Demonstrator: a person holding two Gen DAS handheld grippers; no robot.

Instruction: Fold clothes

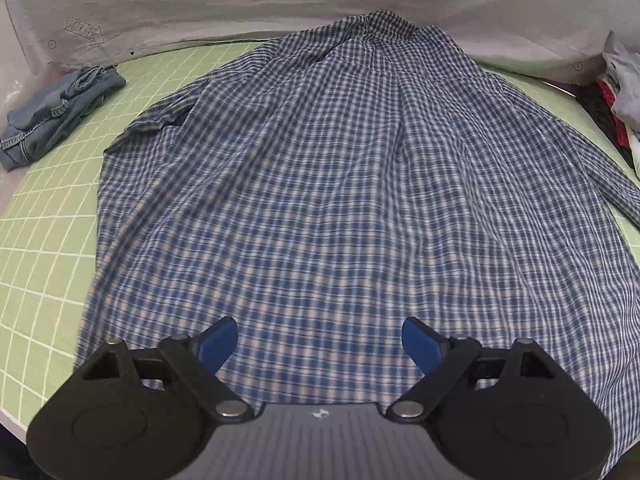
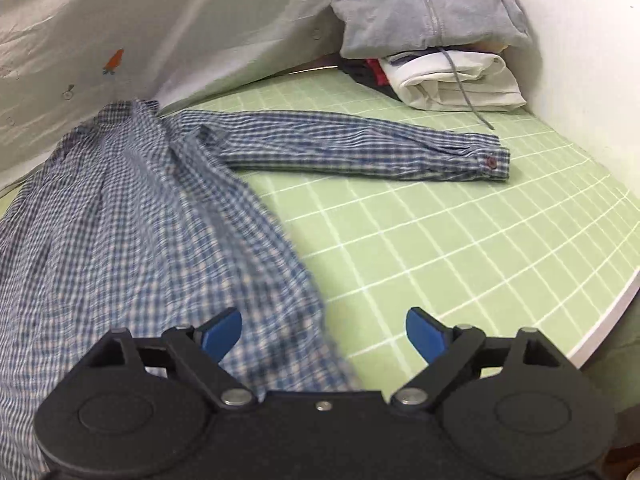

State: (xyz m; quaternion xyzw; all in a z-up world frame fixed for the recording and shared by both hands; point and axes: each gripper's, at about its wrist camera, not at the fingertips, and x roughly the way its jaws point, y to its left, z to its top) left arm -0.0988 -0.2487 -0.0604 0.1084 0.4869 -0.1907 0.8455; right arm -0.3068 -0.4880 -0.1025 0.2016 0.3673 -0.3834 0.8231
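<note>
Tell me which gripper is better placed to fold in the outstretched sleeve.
Right. The sleeve lies ahead of the open right gripper; the open left gripper faces the shirt body.

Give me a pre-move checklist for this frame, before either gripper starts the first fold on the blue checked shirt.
1. Blue-and-white checked cotton shirt spread out on the green gridded mat: ok, though wrinkled.
2. Shirt's long sleeve stretched out sideways, cuff buttoned: ok.
3. Other sleeve laid flat: not ok, it is bunched near the shoulder.
4. Left gripper open and empty above the hem: ok.
5. Right gripper open and empty at the shirt's side edge: ok.
6. Folded denim garment and stack of folded clothes apart from the shirt: ok.
</note>
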